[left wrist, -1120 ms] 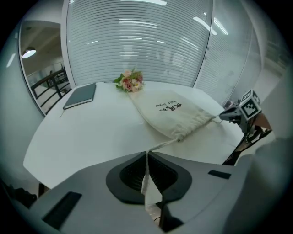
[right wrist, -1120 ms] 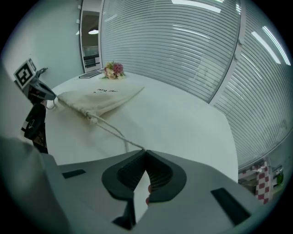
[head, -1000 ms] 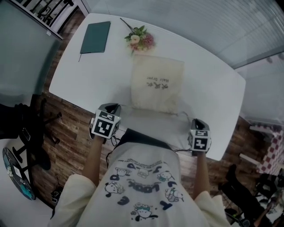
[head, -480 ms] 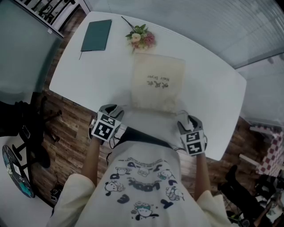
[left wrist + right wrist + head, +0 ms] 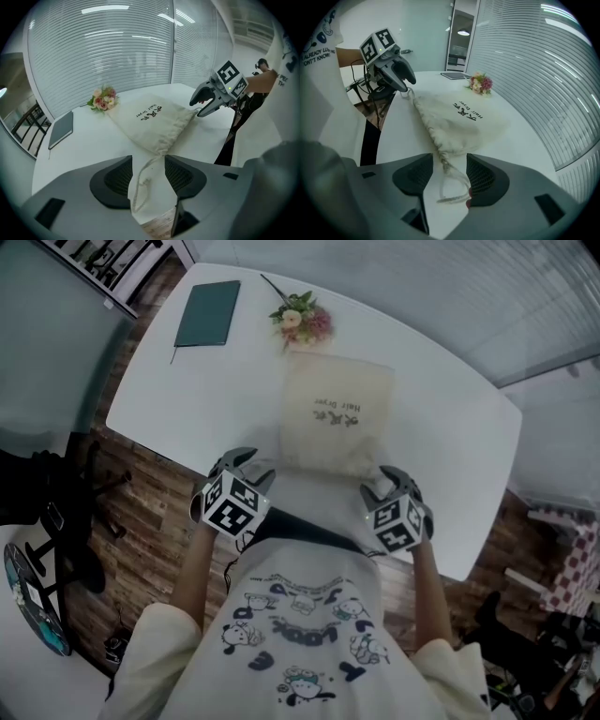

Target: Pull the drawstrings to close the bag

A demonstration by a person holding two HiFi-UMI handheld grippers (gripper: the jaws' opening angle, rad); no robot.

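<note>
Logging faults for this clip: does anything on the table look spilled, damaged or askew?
Nothing stands out. The cream cloth drawstring bag lies flat with its mouth gathered; the green notebook and flower bouquet lie tidy on the white table.

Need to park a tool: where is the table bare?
Widest bare stretch: the table left of the bag, nearer than the notebook. Another lies right of the bag, out to the table's edge. Crowded: the near edge, where the left gripper and right gripper, jaws just opened, each straddle a drawstring loop; flowers sit just beyond the bag.
</note>
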